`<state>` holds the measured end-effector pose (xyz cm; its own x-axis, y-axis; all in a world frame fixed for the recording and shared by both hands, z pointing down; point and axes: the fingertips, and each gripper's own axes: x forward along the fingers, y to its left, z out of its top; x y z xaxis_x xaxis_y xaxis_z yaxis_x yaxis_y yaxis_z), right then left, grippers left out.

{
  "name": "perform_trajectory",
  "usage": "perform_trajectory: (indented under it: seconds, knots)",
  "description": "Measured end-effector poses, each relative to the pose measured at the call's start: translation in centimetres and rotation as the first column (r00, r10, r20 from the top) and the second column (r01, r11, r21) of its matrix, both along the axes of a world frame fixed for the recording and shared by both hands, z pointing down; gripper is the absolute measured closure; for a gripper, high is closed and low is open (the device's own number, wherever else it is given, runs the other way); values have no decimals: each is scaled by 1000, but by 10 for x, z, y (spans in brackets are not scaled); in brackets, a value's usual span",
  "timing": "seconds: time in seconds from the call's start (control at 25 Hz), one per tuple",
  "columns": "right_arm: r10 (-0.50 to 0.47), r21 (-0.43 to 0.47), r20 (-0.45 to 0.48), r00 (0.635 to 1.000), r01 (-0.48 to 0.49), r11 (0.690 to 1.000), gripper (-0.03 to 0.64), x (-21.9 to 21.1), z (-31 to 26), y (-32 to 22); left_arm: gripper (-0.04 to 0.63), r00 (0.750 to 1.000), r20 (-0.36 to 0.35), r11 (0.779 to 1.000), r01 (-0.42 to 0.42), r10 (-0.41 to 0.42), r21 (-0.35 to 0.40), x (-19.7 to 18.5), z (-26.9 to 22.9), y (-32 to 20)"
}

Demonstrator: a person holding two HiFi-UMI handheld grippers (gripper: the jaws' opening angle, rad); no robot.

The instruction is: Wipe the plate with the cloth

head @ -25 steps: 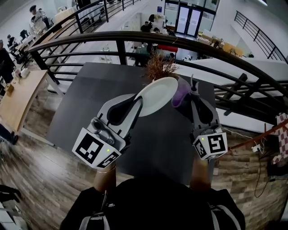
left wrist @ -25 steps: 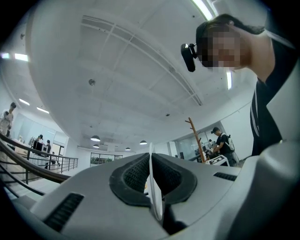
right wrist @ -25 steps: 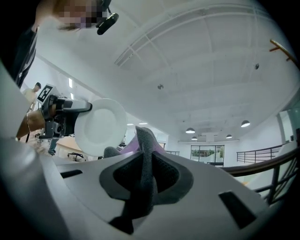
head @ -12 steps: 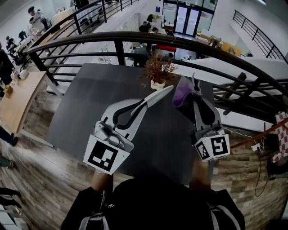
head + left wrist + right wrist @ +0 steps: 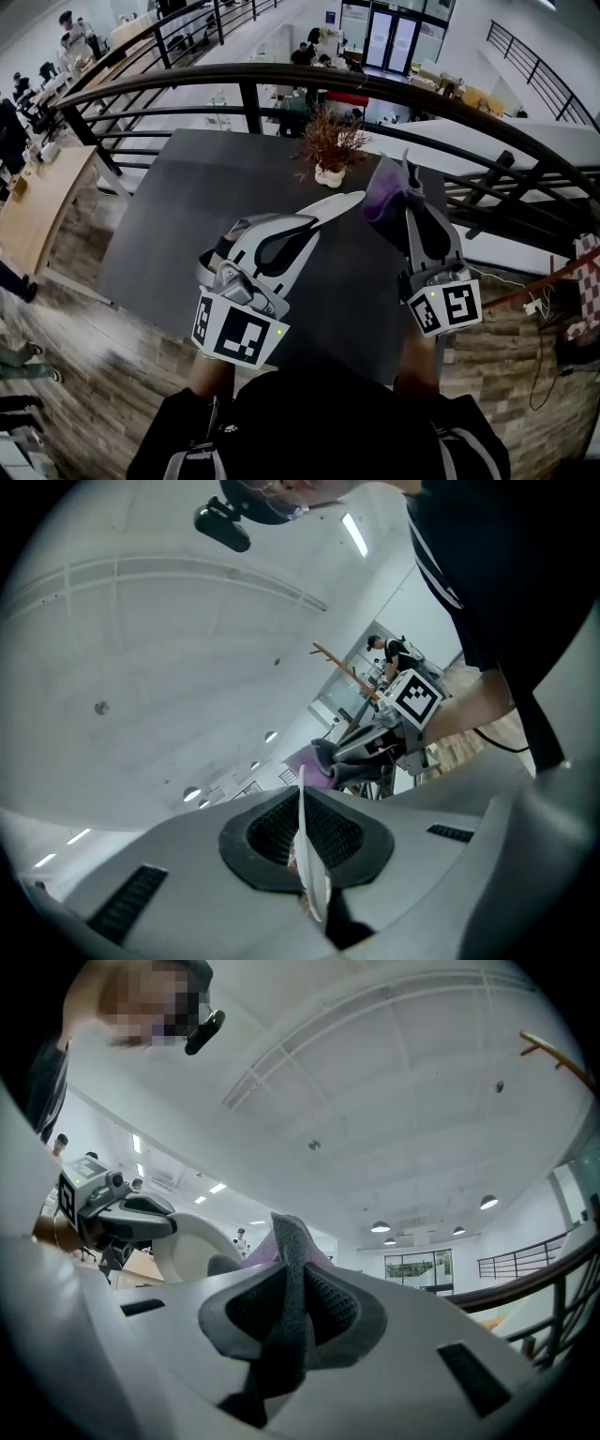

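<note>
Head view: plate [image 5: 337, 204] edge-on toward cloth [image 5: 381, 198]

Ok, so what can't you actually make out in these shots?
- White plate, its faces: nearly edge-on in the head view and edge-on in the left gripper view, so clean or dirty is unclear.
- Purple cloth against the plate: touching or apart, the head view can't settle.
- People beyond the railing: too small.
</note>
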<state>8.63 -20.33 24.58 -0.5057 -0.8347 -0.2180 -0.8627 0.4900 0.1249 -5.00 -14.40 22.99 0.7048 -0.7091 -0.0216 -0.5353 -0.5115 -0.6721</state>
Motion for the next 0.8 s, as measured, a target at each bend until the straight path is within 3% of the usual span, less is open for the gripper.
perform_trajectory:
  seconds: [0.36,0.8]
  knots:
    - [2,-4,9,1000,-2,1000,565,0,-2,2,580,974,224,994,-1,-23,106,7,18,1]
    - [6,11,36,999,-7,1000,565,5,-6,3,580,917,396,972,-56,-40,229,16,24,1]
